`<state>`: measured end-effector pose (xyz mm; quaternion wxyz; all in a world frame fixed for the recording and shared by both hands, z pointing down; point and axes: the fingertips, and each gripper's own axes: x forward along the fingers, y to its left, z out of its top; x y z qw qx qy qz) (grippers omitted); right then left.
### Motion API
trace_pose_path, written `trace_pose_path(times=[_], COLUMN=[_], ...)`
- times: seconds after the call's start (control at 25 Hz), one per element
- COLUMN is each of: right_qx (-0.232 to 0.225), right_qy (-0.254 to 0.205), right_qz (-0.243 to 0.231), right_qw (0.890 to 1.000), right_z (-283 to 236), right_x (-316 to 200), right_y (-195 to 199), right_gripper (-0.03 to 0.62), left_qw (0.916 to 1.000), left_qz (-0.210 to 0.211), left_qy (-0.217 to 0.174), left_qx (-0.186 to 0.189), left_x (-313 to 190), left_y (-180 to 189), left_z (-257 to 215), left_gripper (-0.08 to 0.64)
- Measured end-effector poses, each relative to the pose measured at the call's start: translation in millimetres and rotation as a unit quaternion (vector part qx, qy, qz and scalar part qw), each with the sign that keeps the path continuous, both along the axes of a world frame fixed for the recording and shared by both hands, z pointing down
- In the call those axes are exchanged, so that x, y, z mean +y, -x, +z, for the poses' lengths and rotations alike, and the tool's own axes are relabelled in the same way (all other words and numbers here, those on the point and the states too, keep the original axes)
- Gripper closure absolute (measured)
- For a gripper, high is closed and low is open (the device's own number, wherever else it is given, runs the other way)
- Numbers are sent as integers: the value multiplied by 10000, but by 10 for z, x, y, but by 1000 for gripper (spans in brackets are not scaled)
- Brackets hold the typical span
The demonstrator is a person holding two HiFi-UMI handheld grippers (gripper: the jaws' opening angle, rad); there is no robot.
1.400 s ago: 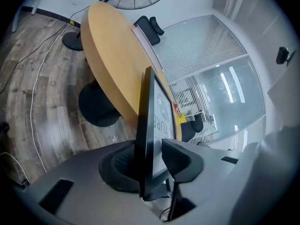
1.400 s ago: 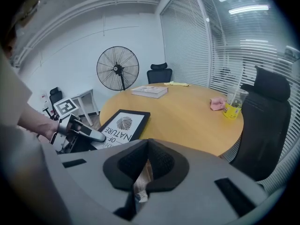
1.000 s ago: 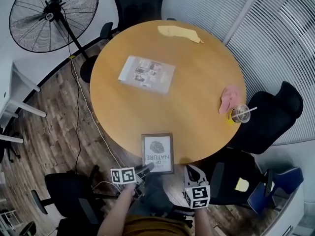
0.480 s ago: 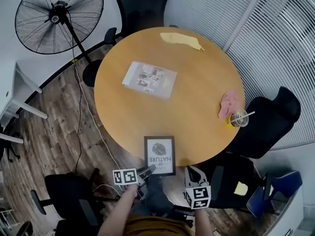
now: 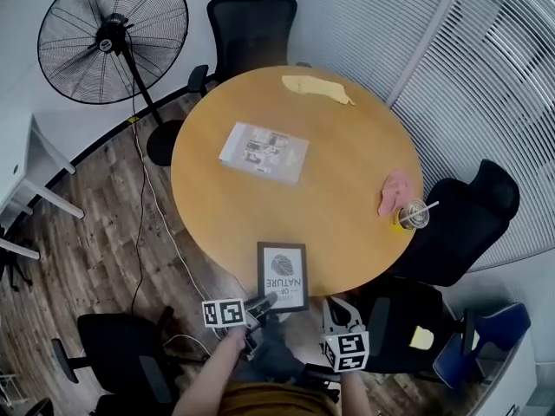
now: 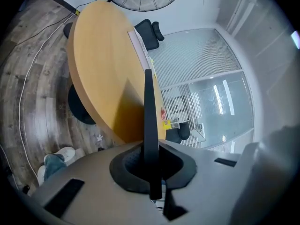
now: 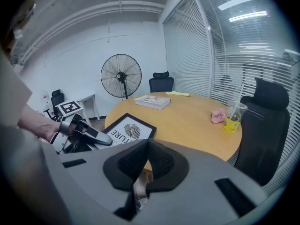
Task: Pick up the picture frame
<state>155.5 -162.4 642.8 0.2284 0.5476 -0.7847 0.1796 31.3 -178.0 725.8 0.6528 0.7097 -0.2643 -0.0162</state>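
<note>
The black picture frame with a leaf print lies over the near edge of the round wooden table. My left gripper is shut on the frame's near left corner. In the left gripper view the frame shows edge-on, pinched between the dark pads. In the right gripper view the frame tilts up off the table, with the left gripper clamped on it. My right gripper hangs just right of the frame, below the table edge, its jaws shut on nothing.
On the table are a wrapped magazine, a yellow cloth, a pink cloth and a plastic cup with a straw. Black office chairs ring it. A standing fan and its floor cable are at the left.
The left gripper's jaws have closed on the frame's near corner. Both grippers and the frame's near end have come up a little.
</note>
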Motion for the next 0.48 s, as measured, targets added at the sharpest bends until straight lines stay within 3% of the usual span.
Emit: trace_pose_path(times=[0.48], right_qx=[-188], right_qy=[-343], right_qz=[178], right_qw=[9991], right_z=[-235], right_x=[85], right_y=[61], right_gripper=[580], left_qw=[9991], left_qz=[-156], left_qy=[-343], left_qx=[215], left_x=[27], left_y=[132], left_z=[-410], left_gripper=[525])
